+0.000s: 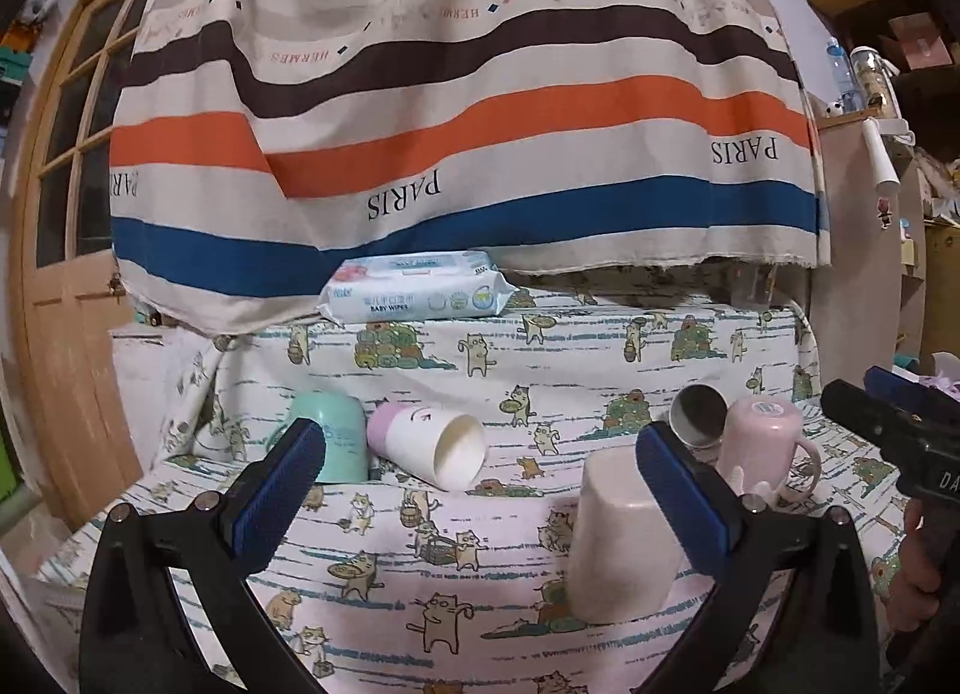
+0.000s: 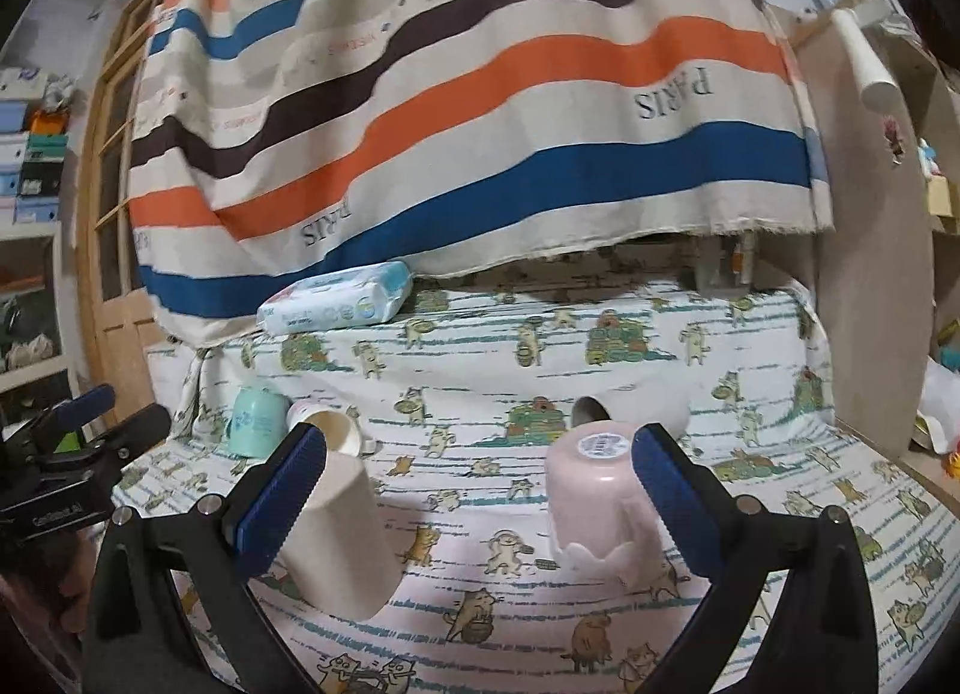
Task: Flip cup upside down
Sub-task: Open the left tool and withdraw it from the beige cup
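Several cups are on the cat-print cloth. A cream cup stands upside down, also in the right wrist view. A pink mug stands upside down with its handle to the right; it shows near the right gripper. A white cup with a lilac base lies on its side, mouth toward me. A mint cup stands upside down at left. A cup with a dark inside lies on its side. My left gripper is open and empty. My right gripper is open and empty.
A pack of baby wipes lies on the raised back ledge under a striped hanging cloth. A wooden door is at left. A wooden shelf unit stands at right. The other handheld gripper shows at each view's edge.
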Tool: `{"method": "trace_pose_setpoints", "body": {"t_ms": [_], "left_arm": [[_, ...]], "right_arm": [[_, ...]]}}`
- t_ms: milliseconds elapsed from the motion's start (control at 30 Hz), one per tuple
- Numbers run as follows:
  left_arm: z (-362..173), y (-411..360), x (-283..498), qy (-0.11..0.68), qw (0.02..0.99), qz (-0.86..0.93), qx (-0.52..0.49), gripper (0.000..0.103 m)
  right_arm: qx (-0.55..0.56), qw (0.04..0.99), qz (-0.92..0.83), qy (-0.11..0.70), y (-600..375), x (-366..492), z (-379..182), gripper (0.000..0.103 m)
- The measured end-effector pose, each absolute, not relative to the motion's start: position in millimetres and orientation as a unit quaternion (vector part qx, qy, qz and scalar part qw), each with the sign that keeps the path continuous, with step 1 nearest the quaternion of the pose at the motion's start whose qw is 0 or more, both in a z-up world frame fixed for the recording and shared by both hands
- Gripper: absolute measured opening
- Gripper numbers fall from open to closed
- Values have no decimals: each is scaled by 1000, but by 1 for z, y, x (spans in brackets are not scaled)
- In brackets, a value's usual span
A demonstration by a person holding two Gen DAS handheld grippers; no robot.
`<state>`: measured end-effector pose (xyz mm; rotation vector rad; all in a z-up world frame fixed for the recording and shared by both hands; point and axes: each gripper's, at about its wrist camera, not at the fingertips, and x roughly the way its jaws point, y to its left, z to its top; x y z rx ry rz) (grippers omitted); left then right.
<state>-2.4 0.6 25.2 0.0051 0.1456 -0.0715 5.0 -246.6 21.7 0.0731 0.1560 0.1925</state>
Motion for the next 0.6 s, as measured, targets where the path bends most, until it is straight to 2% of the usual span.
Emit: {"method": "trace_pose_setpoints", "body": {"t_ms": [333,600], "left_arm": [[11,-12,4,77,995,-57,22,103],[2,1,28,139,988,-53,-30,103]], "right_arm": [[26,992,95,80,-233,14,8,103],[9,993,59,107,-230,25,2,103]]}}
